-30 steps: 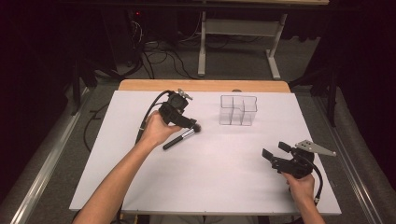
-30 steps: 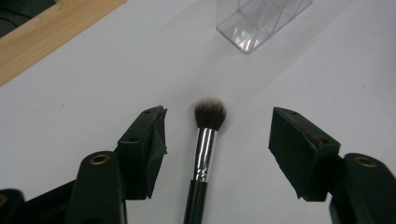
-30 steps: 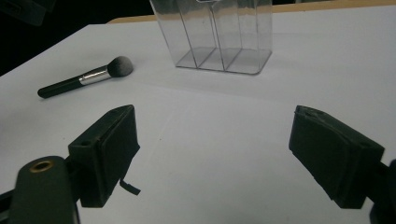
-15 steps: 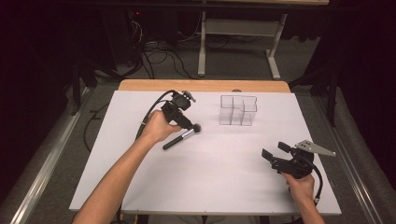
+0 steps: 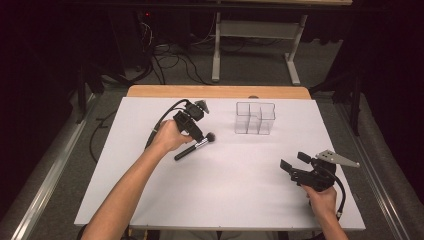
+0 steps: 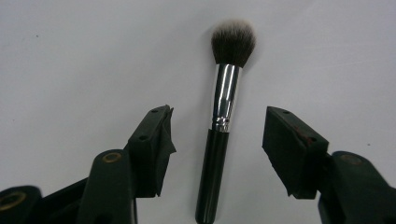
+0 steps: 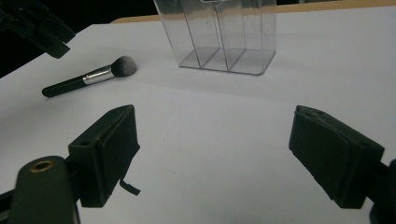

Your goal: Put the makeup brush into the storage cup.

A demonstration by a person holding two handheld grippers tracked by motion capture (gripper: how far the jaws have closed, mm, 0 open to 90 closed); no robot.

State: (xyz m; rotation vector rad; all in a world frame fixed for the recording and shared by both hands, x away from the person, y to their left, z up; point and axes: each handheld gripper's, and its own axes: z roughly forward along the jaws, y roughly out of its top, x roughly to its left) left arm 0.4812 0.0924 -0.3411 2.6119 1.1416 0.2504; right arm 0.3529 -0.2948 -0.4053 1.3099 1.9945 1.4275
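The makeup brush (image 6: 219, 126) lay flat on the white tabletop (image 5: 225, 190), uncovered and unheld. It had a slim black handle, a shiny silver ferrule and a rounded dark bristle head with pale tips, which pointed toward the far right.

One brush (image 5: 195, 146) lies on the worktop (image 5: 225, 200), left of the middle. One clear organiser (image 5: 255, 118) stands near the far edge; the right gripper view shows three compartments along its near side. Two hand-held grippers are over the worktop: the left hand-held gripper (image 5: 196, 131) above the brush and the right hand-held gripper (image 5: 290, 167) near the near right corner.
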